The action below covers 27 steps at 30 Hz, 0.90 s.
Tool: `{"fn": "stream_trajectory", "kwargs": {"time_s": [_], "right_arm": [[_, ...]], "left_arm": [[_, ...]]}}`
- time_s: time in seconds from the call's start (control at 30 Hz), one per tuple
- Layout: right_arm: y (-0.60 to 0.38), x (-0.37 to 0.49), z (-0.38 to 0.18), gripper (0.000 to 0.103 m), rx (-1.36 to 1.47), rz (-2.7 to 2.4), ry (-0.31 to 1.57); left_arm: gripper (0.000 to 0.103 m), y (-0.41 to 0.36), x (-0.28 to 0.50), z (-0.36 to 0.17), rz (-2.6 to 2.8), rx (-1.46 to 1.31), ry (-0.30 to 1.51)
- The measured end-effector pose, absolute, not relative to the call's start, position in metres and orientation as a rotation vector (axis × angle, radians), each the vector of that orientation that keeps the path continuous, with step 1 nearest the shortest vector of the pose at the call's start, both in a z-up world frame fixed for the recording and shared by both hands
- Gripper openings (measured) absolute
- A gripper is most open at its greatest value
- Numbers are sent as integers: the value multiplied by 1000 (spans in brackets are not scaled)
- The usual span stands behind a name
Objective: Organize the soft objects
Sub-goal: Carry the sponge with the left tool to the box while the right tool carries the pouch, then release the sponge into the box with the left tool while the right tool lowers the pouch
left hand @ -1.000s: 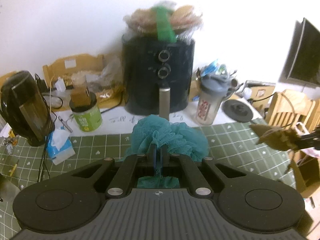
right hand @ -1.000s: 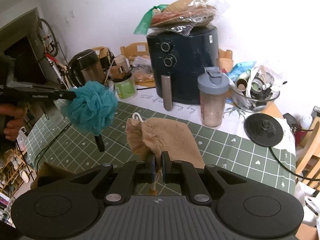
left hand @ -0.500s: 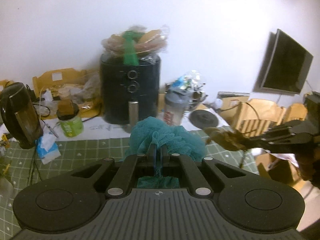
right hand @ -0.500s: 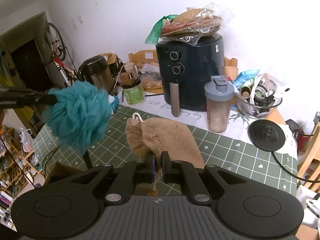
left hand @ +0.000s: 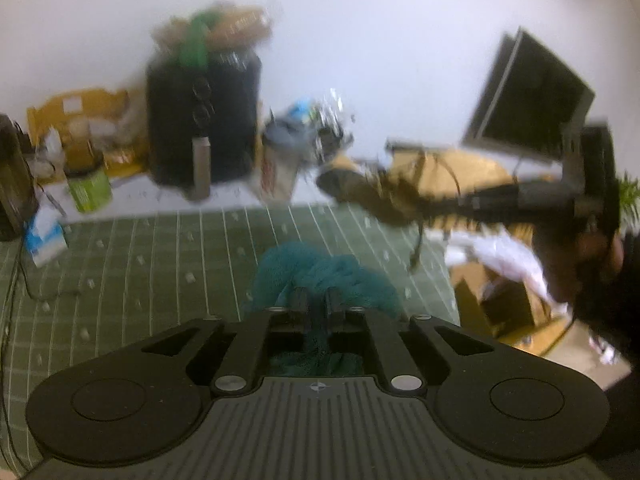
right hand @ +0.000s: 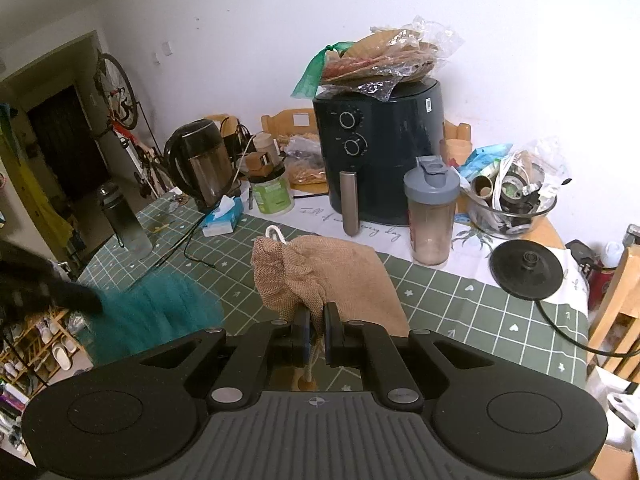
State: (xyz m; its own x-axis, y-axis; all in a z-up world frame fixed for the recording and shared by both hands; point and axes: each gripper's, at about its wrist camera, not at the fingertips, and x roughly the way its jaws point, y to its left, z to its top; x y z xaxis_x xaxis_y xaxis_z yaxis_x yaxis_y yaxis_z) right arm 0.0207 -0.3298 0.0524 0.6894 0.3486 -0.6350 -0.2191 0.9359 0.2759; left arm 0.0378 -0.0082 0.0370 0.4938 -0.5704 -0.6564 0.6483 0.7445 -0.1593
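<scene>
My left gripper [left hand: 316, 300] pinches the teal puff [left hand: 320, 276] over the green mat [left hand: 160, 264]. My right gripper [right hand: 316, 316] squeezes the brown sack [right hand: 316, 276], toward 2 o'clock from the puff, though blurry.

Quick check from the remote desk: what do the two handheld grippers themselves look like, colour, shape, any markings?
Both match: the left gripper and right gripper are matte black, with a ribbed grey top plate, a small crosshair mark, two round recessed discs, silver pivot pins and short black fingers. No cables visible.
</scene>
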Motion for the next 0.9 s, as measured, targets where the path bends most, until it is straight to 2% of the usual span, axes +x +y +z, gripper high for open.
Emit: {"fn": "stream_trajectory", "kwargs": {"time_s": [0.03,0.07,0.13,0.57,0.9], "right_arm": [[-330,19,53,9,184,323,745],[-330,17,53,9,184,326,744],[-331,13,54,9,187,331,742],[-321,-14,67,9,204,432,709],[-313,-26,70,9,363,528,755]], "left_arm": [[40,-12,34,32,-744,127,771],[51,-15,30,26,-739,144,789],[60,-19,21,18,-717,165,802],[61,-4,4,6,-493,51,860],[61,6,-1,7,-420,13,857]]}}
